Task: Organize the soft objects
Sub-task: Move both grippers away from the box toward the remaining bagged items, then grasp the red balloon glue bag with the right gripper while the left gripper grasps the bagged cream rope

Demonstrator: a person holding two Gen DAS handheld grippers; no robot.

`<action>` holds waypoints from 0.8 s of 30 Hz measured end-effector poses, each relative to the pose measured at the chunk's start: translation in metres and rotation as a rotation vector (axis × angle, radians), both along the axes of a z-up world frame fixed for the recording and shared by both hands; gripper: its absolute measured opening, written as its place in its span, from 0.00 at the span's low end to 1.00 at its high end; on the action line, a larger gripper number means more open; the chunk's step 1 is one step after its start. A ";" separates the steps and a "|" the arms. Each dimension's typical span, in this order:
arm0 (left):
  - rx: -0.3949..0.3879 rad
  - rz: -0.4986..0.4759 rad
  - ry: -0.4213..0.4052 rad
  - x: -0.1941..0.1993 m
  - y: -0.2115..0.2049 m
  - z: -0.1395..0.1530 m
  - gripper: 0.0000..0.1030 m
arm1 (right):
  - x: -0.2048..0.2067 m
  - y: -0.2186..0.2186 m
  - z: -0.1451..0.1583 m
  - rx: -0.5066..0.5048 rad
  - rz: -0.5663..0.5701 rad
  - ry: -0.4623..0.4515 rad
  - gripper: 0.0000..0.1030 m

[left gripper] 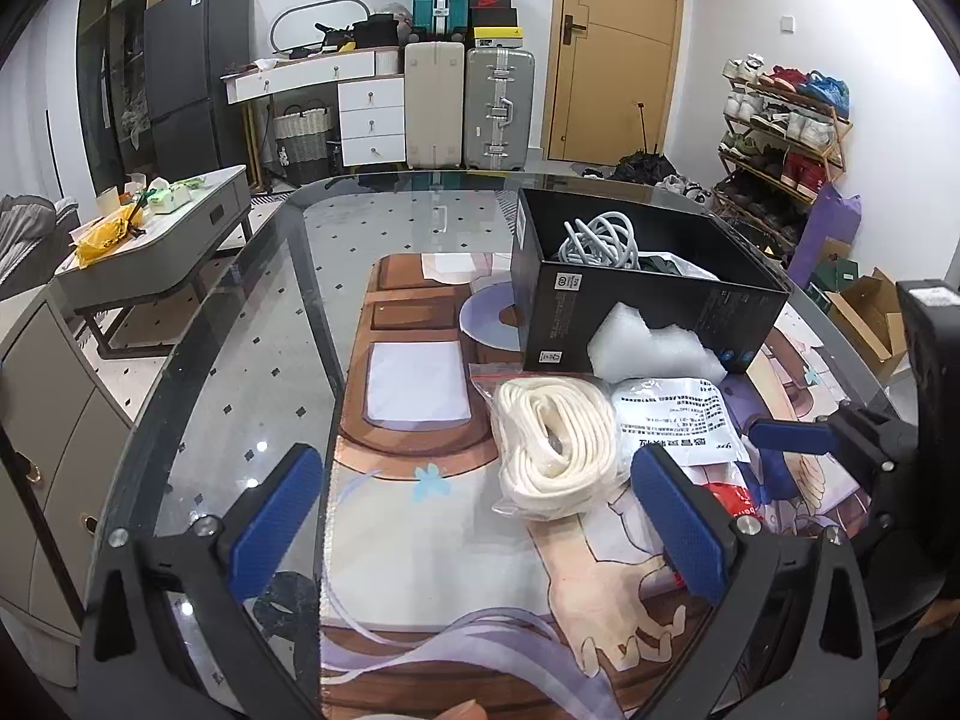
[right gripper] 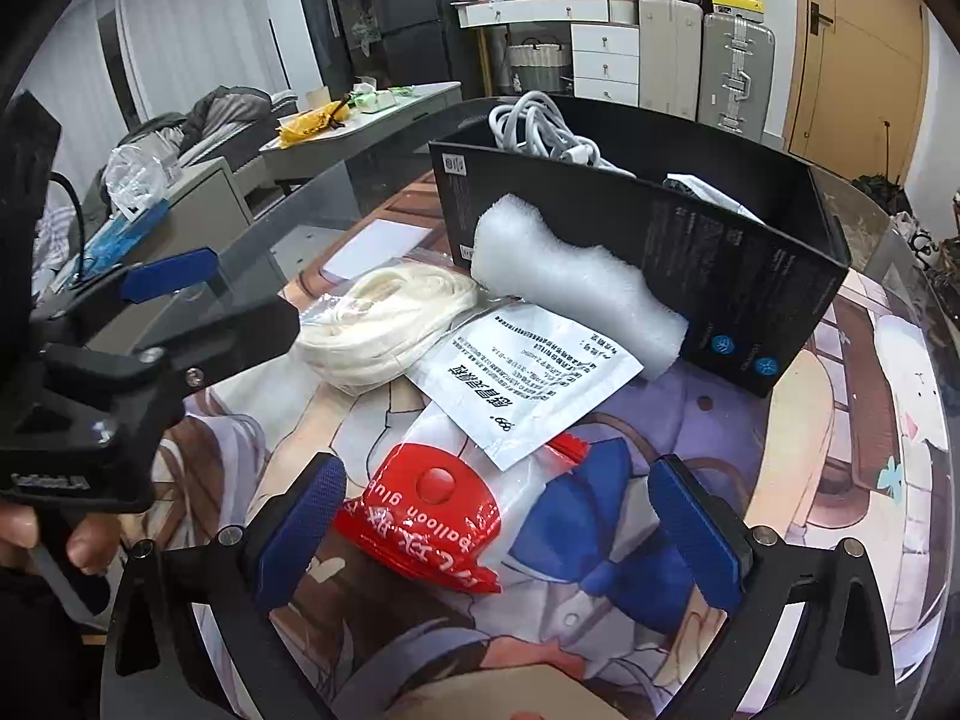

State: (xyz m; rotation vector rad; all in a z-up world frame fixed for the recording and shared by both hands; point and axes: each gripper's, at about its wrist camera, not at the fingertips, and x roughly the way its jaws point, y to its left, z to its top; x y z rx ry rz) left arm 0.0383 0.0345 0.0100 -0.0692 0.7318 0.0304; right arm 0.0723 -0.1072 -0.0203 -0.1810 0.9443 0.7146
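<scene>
A black box (left gripper: 648,306) (right gripper: 690,252) stands on the printed mat, holding a coiled white cable (left gripper: 600,240) (right gripper: 540,126). Against its front leans a white foam piece (left gripper: 654,348) (right gripper: 570,288). In front lie a bagged cream rope coil (left gripper: 552,450) (right gripper: 384,318), a white printed packet (left gripper: 678,414) (right gripper: 528,372) and a red balloon glue bag (right gripper: 432,516) (left gripper: 729,495). My left gripper (left gripper: 480,516) is open, just short of the rope coil. My right gripper (right gripper: 498,528) is open, straddling the red bag's near end.
The printed mat (left gripper: 420,540) (right gripper: 840,360) covers a glass table (left gripper: 240,360). A grey side table (left gripper: 156,240) with clutter stands to the left. Suitcases (left gripper: 468,108), white drawers and a shoe rack (left gripper: 780,138) line the far wall.
</scene>
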 end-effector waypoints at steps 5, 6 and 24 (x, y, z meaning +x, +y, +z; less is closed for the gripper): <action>0.002 -0.003 0.005 0.001 0.000 -0.001 1.00 | 0.003 0.003 -0.006 -0.028 -0.024 0.000 0.99; 0.002 -0.004 0.005 0.001 0.000 -0.001 1.00 | 0.005 0.001 -0.007 -0.032 -0.028 0.003 0.99; 0.016 -0.017 0.038 0.012 -0.010 -0.006 1.00 | 0.013 -0.019 -0.011 -0.084 -0.043 -0.012 0.99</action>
